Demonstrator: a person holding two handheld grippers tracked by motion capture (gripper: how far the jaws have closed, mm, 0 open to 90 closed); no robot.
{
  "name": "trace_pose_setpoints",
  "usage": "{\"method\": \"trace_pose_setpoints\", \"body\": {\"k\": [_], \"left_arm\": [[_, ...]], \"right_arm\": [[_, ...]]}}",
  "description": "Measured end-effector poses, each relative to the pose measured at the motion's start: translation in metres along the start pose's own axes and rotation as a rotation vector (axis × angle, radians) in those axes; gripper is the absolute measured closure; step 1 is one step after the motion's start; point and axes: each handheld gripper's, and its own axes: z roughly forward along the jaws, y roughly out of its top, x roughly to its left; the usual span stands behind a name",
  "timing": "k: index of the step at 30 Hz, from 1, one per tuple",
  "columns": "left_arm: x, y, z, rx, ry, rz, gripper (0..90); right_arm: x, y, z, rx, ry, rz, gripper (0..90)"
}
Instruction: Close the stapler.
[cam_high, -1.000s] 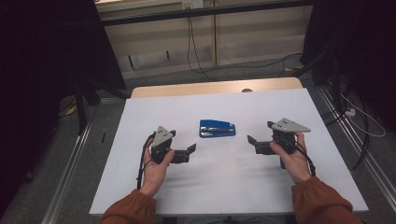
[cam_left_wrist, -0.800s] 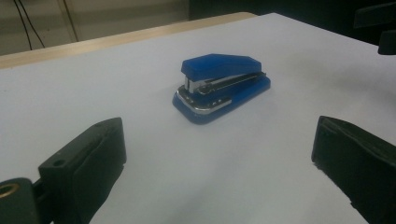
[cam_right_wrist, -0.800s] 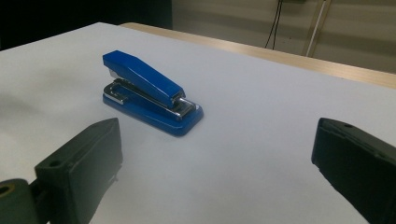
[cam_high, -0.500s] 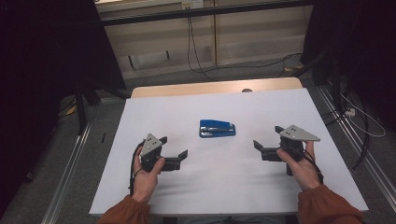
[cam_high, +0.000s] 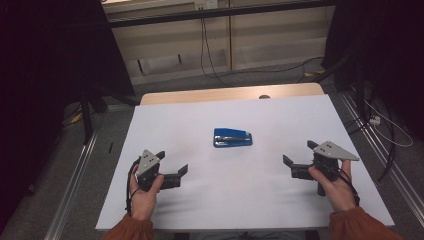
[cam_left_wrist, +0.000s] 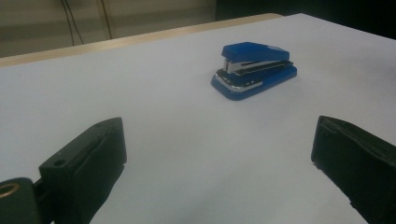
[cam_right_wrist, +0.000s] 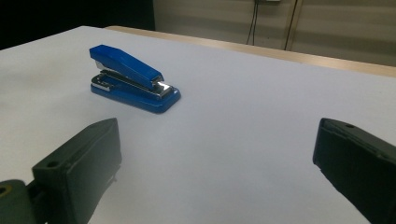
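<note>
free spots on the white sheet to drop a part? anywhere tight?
Plenty. Bare patches: the near strip between the left tool and right tool, in front of the blue stapler; the far band between the stapler and the wooden table edge; both far corners of the white sheet. Nowhere crowded: both tools hang open, apart from the stapler.

Lab-style recording setup, white-topped table (cam_high: 200, 120) with wooden far edge, black curtains (cam_high: 45, 75) on both sides, aluminium rails (cam_high: 75, 175) along the floor, loose cables (cam_high: 210, 60) against beige wall panels
</note>
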Motion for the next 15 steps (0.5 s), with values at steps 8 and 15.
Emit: {"method": "trace_pose_setpoints", "body": {"k": [8, 15], "left_arm": [[0.003, -0.009, -0.021, -0.014, 0.055, -0.020, 3.3], [0.001, -0.012, -0.026, -0.010, 0.060, -0.040, 3.3]], "right_arm": [[-0.004, -0.006, -0.017, -0.031, -0.052, 0.013, 0.9], [-0.009, -0.013, -0.032, -0.036, -0.098, 0.022, 0.8]]}}
